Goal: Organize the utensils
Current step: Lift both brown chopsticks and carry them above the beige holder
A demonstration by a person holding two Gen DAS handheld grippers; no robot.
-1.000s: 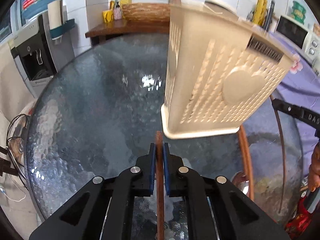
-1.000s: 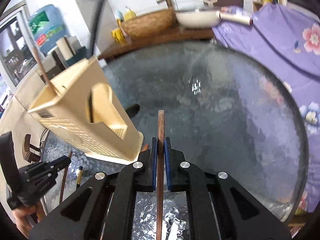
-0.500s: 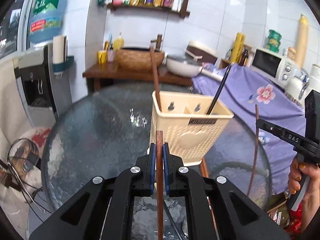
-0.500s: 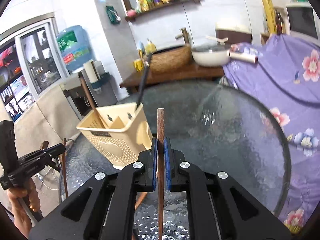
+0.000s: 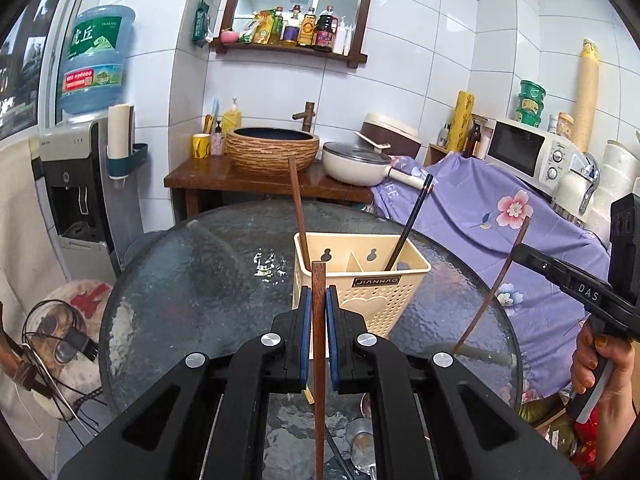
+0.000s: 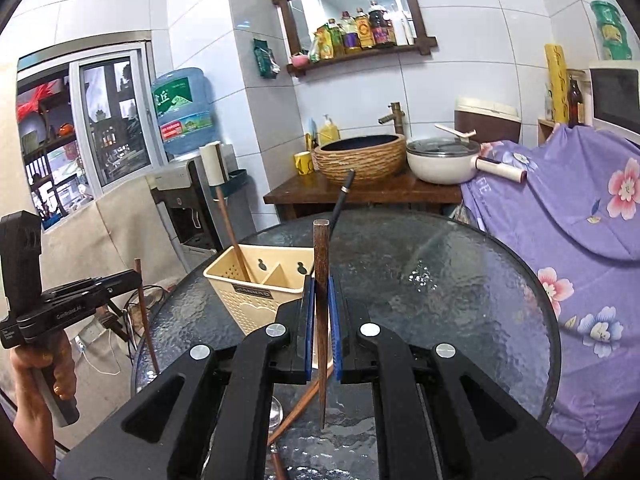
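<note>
Glass tabletop (image 5: 192,280) carries cream holder (image 5: 360,292) (two chopsticks inside); left hand-held gripper (image 5: 319,320) and right hand-held gripper (image 6: 321,312) each clamp one brown chopstick

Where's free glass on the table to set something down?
Free: glass table left of the utensil holder, out to the rim; also the stretch between holder and purple cloth. Crowded: near edge under both grippers, with loose utensils.
</note>
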